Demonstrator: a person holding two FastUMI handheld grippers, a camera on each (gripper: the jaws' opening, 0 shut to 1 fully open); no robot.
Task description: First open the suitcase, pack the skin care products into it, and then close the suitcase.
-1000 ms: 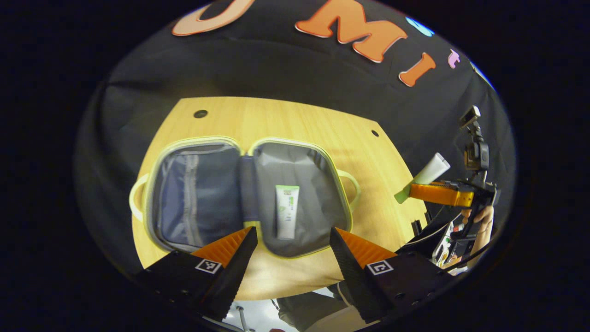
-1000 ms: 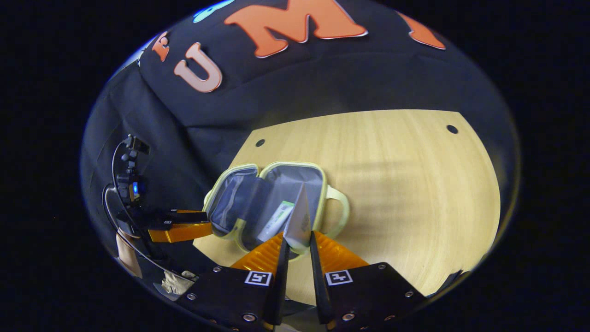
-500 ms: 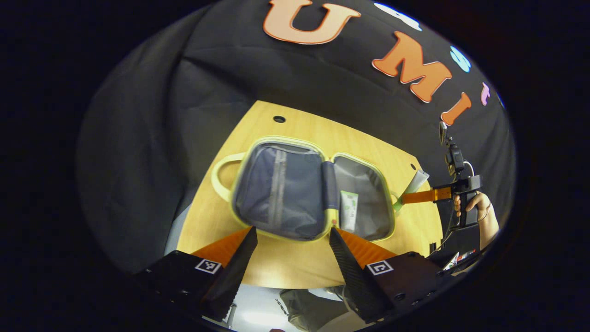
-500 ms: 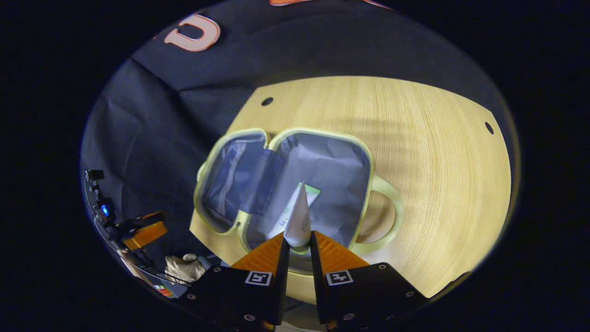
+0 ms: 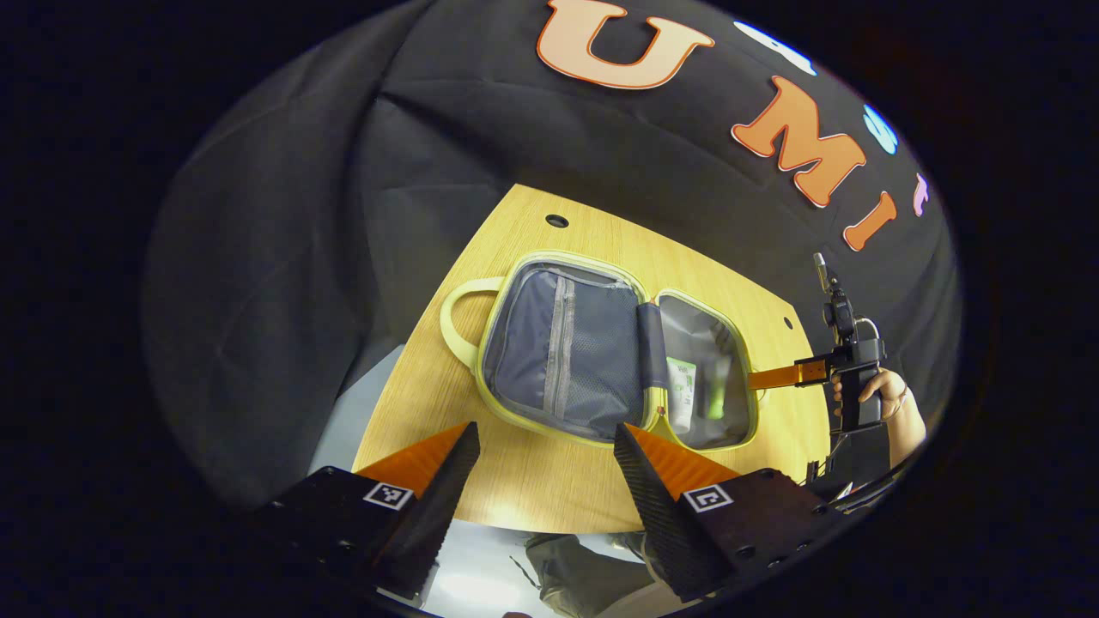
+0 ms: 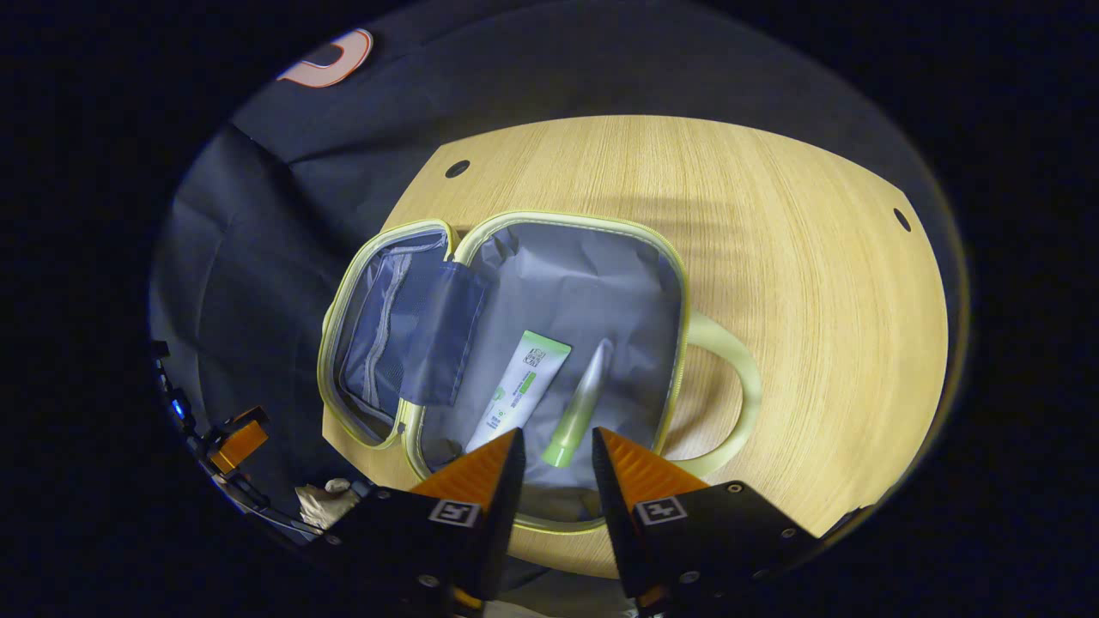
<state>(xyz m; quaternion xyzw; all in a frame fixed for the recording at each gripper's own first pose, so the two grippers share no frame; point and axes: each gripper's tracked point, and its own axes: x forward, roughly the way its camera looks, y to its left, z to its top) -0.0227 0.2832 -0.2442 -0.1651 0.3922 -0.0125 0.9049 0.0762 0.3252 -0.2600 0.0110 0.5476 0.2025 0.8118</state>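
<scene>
Left gripper view: we're holding the left gripper (image 5: pixel 541 468) back above the near edge of the table (image 5: pixel 549 481), fingers wide apart, nothing between them. The suitcase (image 5: pixel 601 352) lies flat and open past them, mesh-pocket half on the left, grey half on the right with two tubes lying in it. Farther right, the right gripper (image 5: pixel 777 376) is held level by a hand (image 5: pixel 889 403), tips at the grey half's outer rim. Can't tell from here how far its fingers are parted.

Right gripper view: our right gripper (image 6: pixel 554 455) hangs just over the near rim of the grey half, angled down into it. Fingers are partly open and hold nothing. The green-capped tube (image 6: pixel 584 403) lies just beyond the tips, cap toward us, beside the white tube (image 6: pixel 519 390), both flat on the lining.

Judgement: the packing looks done if no other product remains; the drop is finished, so we should lift straight up and back without dragging the tube. For closing, the left gripper is nearer the mesh half, so fold that over the grey one and check both tubes sit inside the zipper line first.
</scene>
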